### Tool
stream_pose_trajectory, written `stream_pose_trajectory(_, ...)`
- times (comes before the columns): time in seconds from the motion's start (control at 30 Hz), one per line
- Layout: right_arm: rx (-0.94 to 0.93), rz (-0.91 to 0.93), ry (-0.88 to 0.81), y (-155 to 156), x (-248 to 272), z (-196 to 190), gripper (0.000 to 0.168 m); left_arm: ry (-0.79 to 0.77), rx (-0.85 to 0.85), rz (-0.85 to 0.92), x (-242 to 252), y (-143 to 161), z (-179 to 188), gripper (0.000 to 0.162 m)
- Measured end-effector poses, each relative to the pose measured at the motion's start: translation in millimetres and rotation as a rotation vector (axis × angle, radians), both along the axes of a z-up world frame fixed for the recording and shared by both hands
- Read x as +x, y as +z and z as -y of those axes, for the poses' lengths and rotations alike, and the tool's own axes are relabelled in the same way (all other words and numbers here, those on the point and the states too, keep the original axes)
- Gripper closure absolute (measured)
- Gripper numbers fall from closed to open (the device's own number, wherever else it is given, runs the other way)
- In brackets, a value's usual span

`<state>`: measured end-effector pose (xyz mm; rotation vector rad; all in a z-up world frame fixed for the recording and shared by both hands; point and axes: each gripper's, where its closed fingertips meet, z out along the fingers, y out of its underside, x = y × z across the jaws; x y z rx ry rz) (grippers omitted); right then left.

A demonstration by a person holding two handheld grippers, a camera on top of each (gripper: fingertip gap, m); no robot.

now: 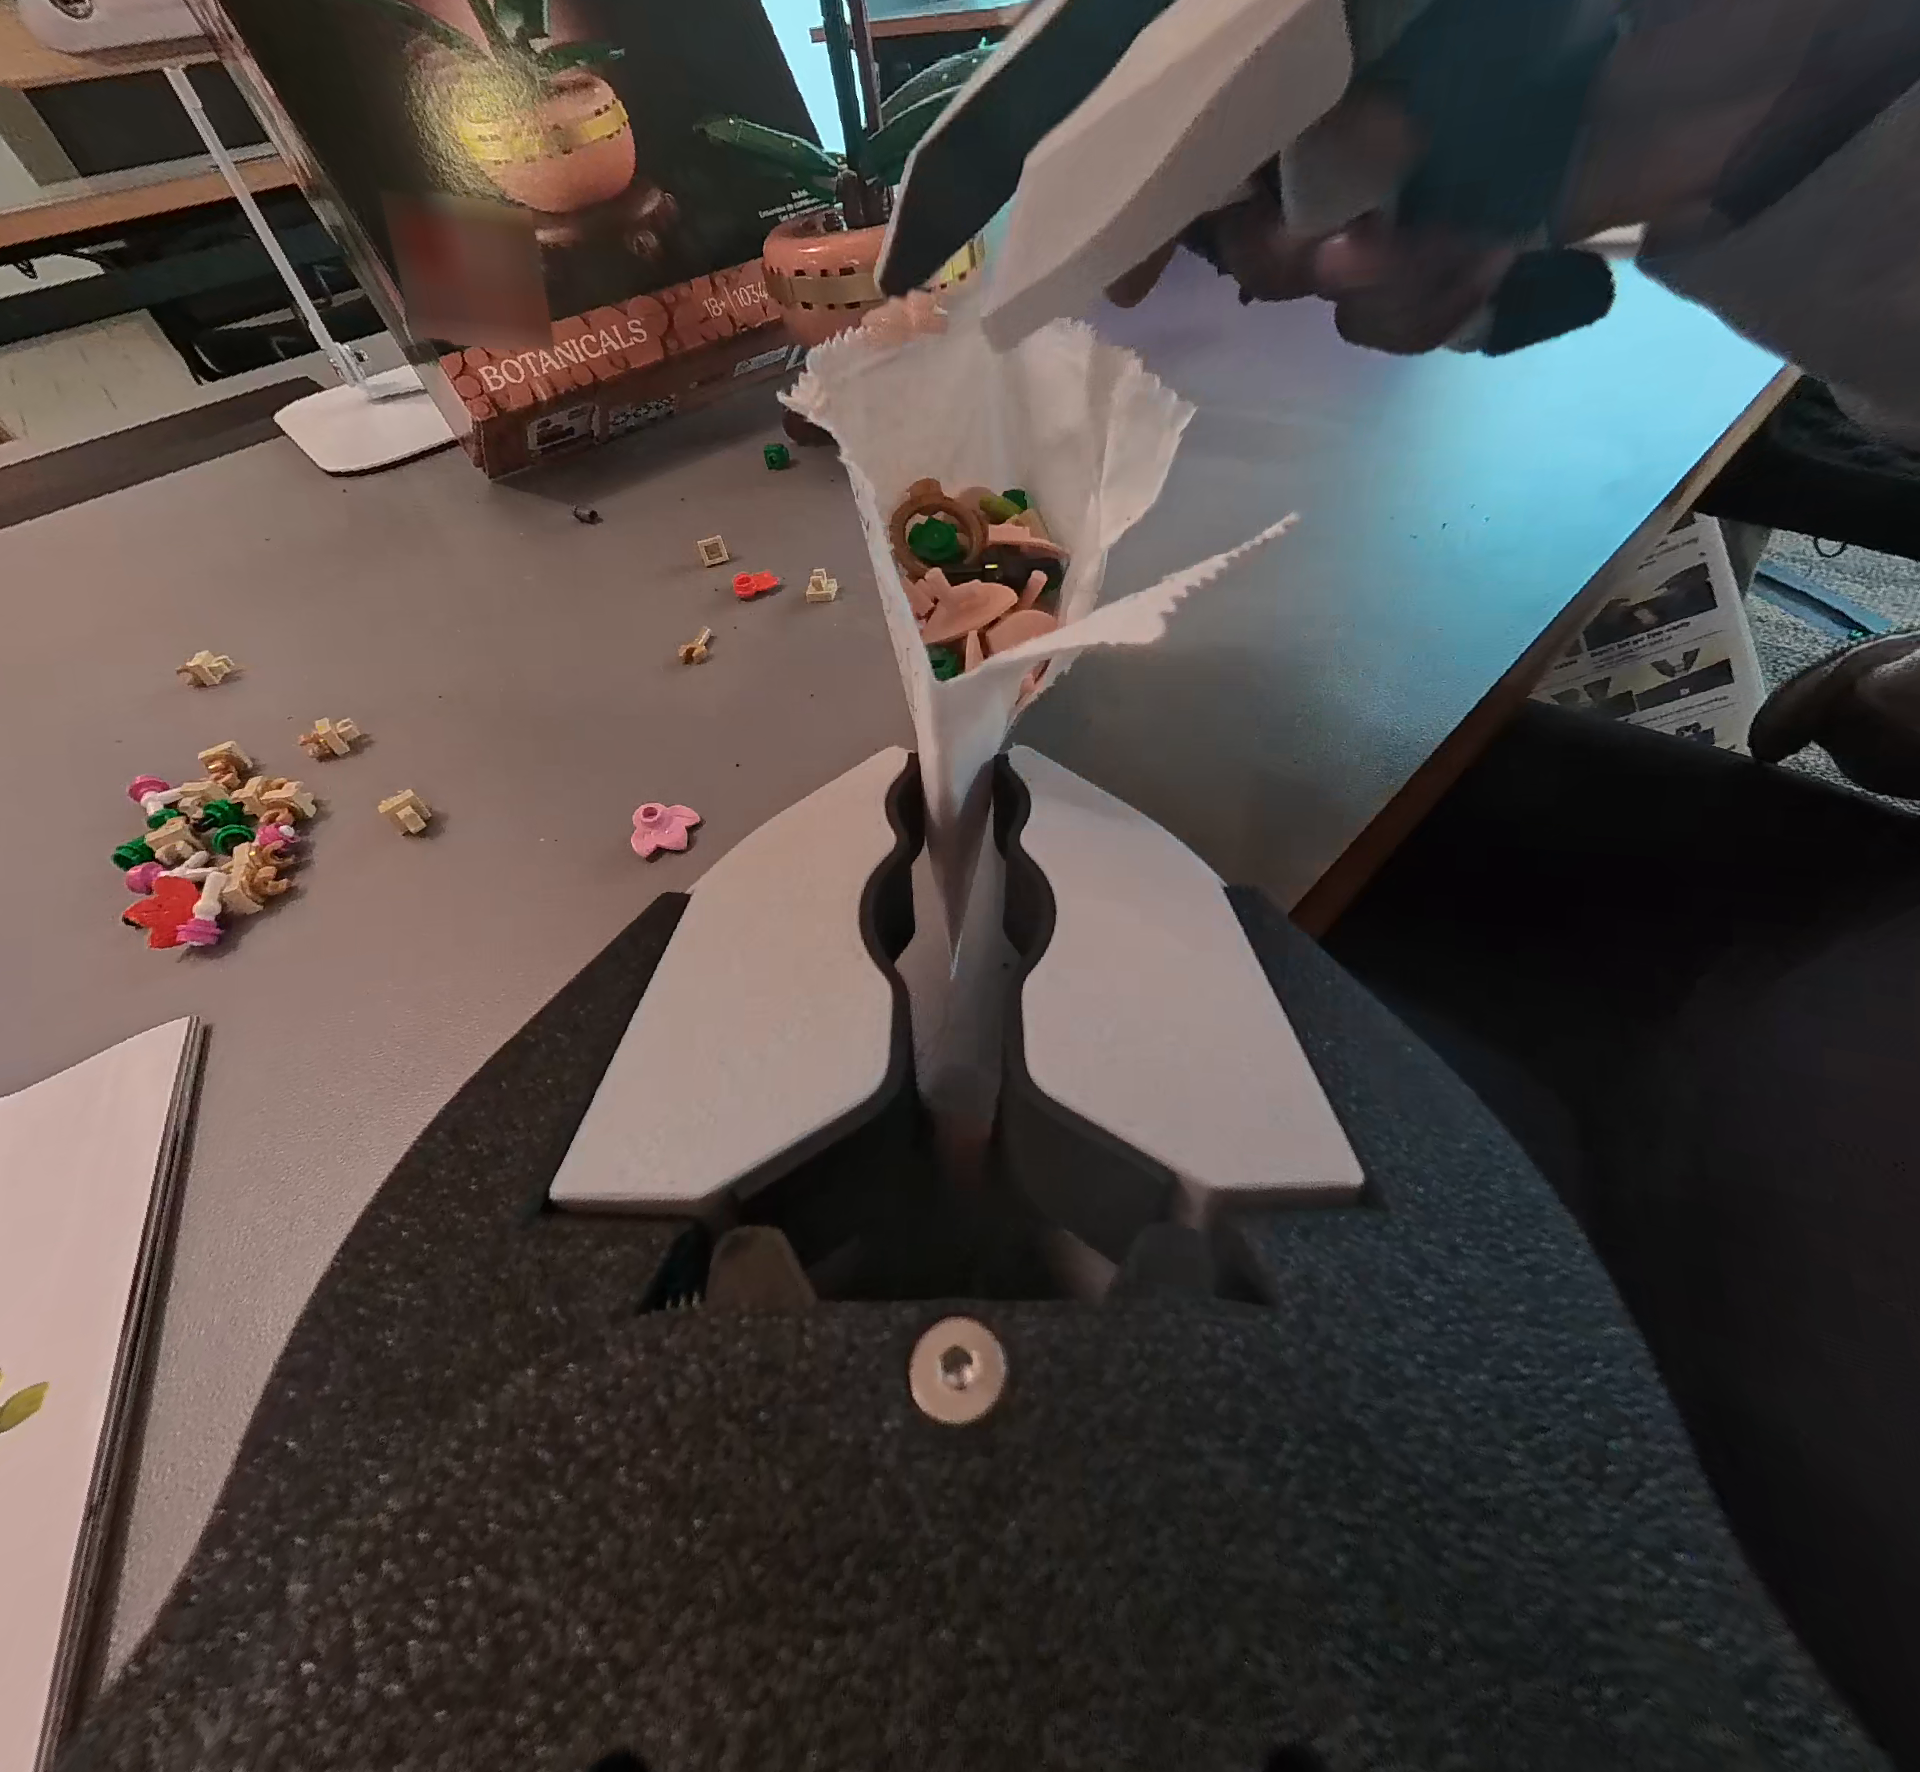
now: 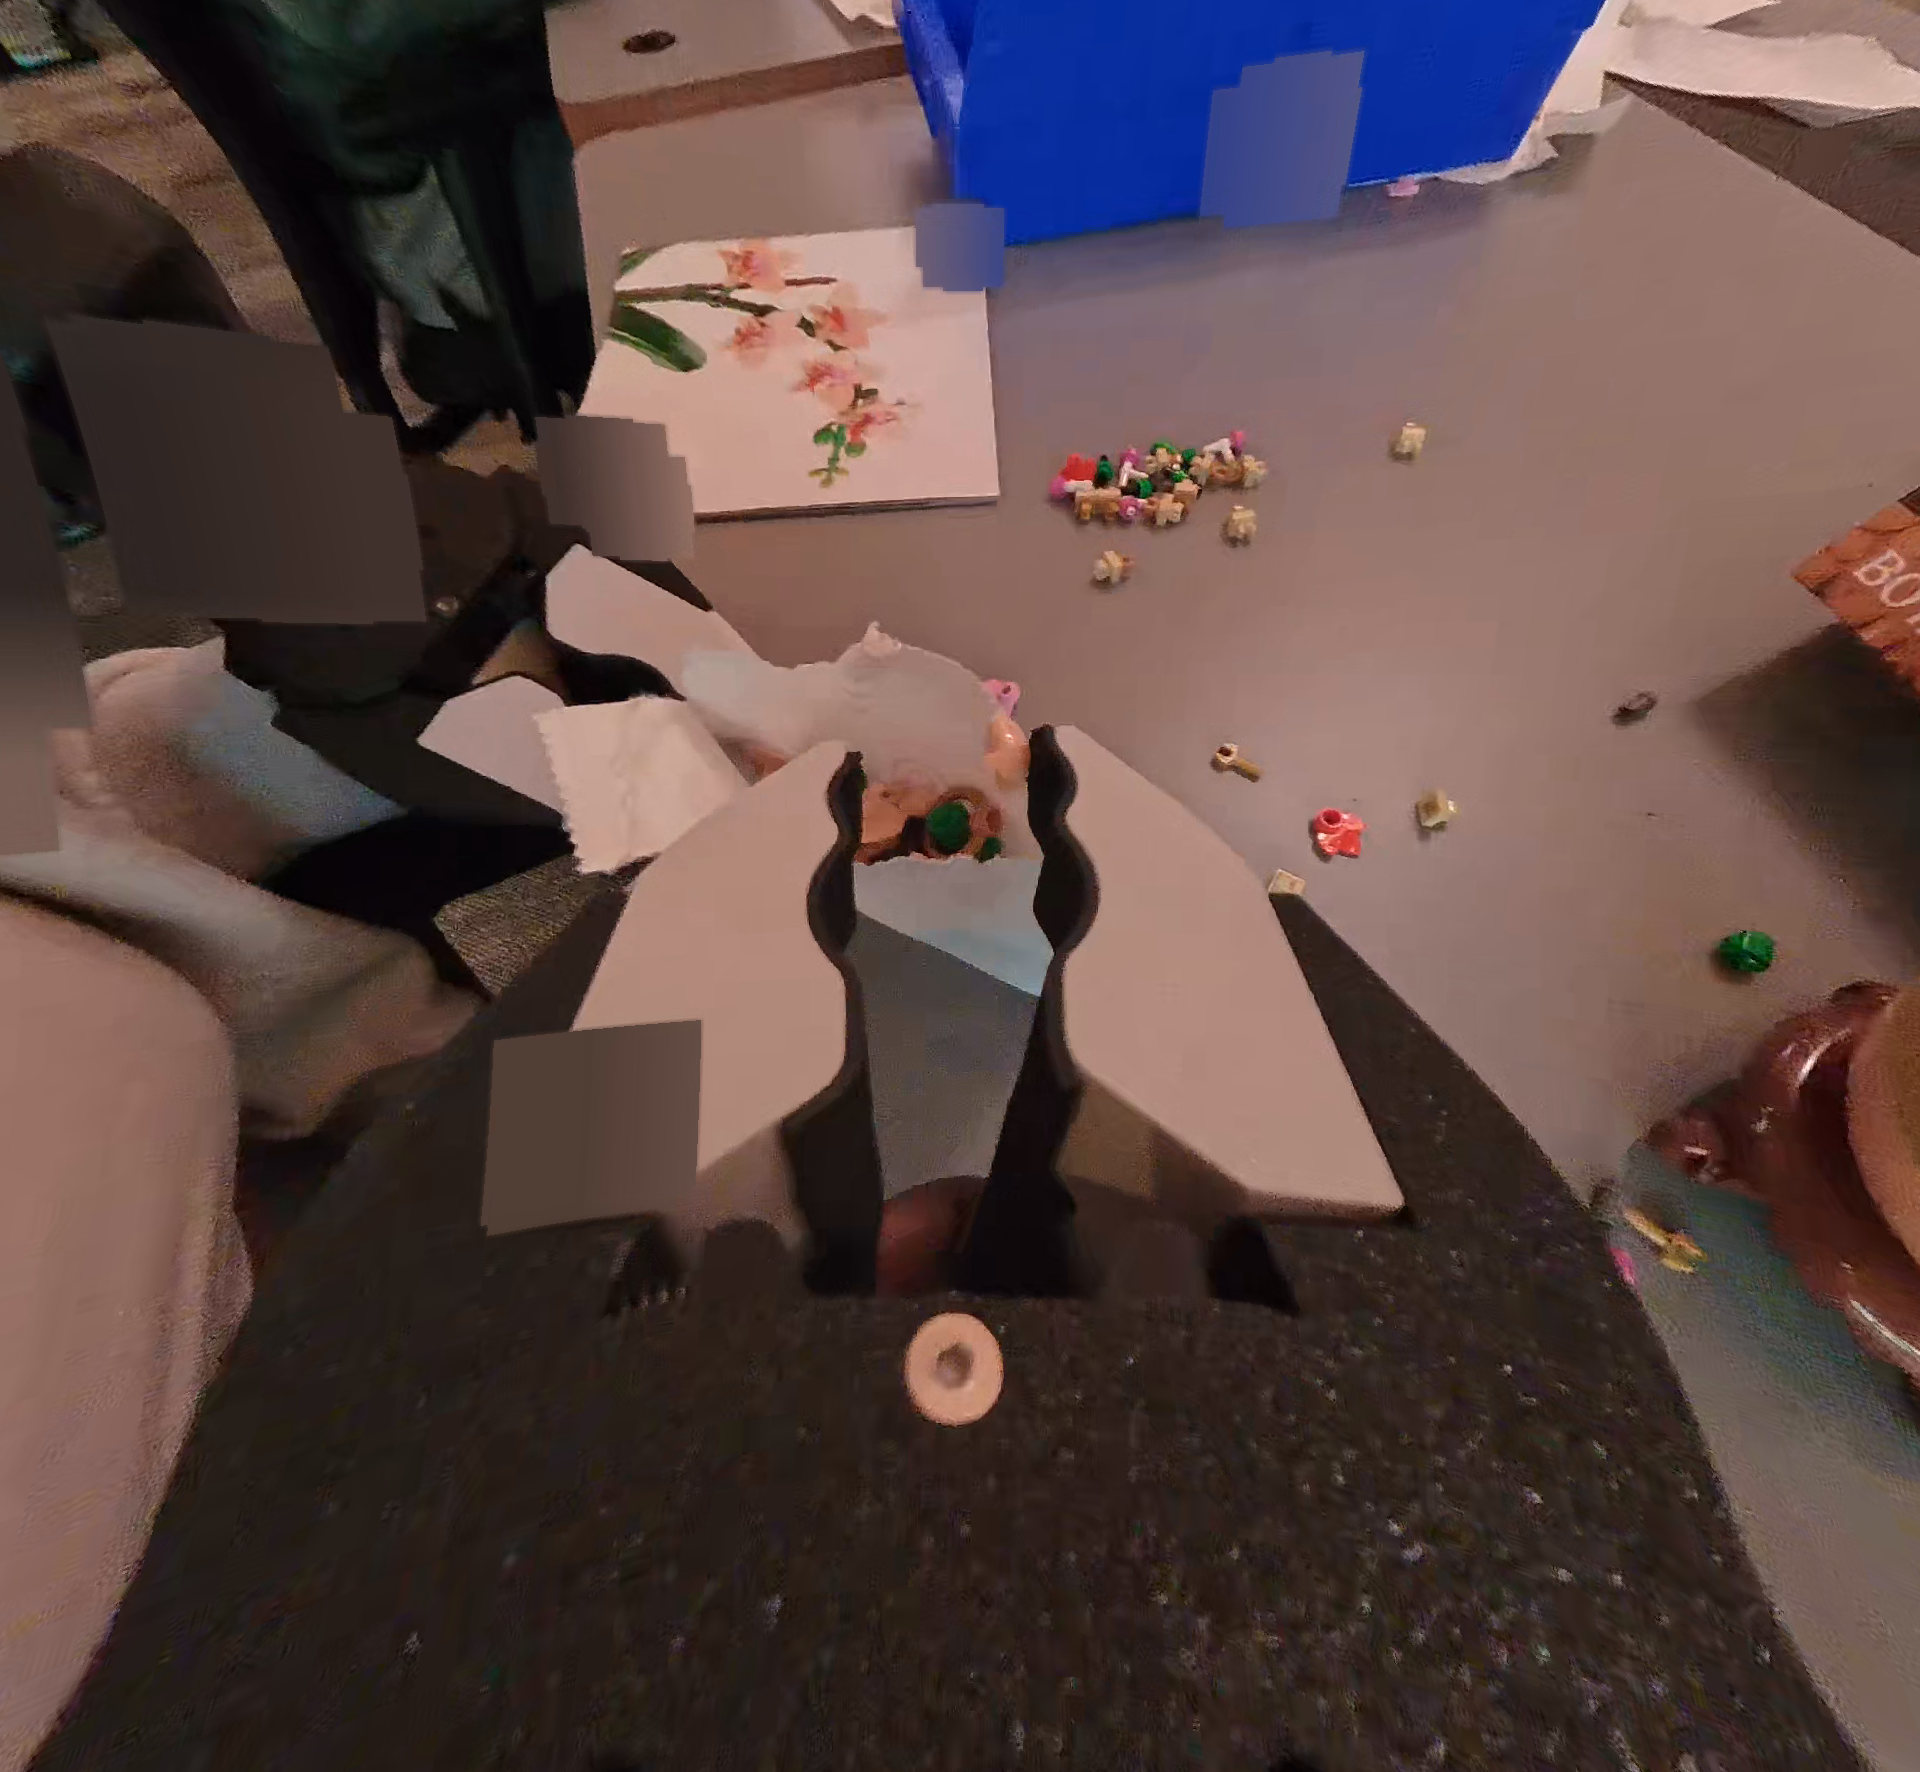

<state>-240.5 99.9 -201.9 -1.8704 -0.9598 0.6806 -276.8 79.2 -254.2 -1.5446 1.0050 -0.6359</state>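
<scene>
The white paper bag point(image 1: 966, 683) is off the grey table point(image 1: 499, 683), held near its right edge with the torn mouth up, so the small pink, tan and green pieces point(image 1: 971, 579) inside stay put. My left gripper point(image 1: 958, 787) has its jaws pressed together on the bag's lower end, pinching the paper flat between the pads; that is what carries the weight. My right gripper point(image 2: 940, 766) comes from above with jaws spread, its tips at the bag's mouth on either side of the pieces; whether they touch the torn paper edge I cannot tell.

Farther left on the table lies a heap of loose pieces point(image 1: 208, 849), with single ones scattered between it and the bag, among them a pink flower piece point(image 1: 661, 827). A booklet point(image 1: 83, 1307) lies toward the near left corner. At the far side stands a dark printed box point(image 1: 499, 122), and beside it a brick-built pot point(image 1: 831, 273). The right wrist view also shows a blue bin point(image 2: 1247, 60).
</scene>
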Motion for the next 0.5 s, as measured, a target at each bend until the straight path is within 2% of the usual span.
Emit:
stream_pose_trajectory(0.1, -0.002, -0.098, 0.052, 11, 3, 8, 0.141, -0.002, -0.005, 0.005, 0, 0, -1, 0.15)
stream_pose_trajectory(0.27, 0.051, -0.002, 0.142, 4, -1, 16, 0.129, -0.001, -0.007, 0.005, -1, 0, 0, 0.15)
stream_pose_trajectory(0.37, 0.136, 0.032, 0.107, 7, 20, 9, 0.129, -0.008, -0.004, -0.002, 0, 0, 0, 0.15)
stream_pose_trajectory(0.43, 0.134, 0.137, -0.075, -9, 59, -11, 0.135, -0.014, -0.008, 0.0, 0, 0, 0, 0.15)
stream_pose_trajectory(0.5, 0.088, 0.26, -0.39, -31, 117, -35, 0.141, -0.015, -0.012, 0.002, 0, 0, 1, 0.15)
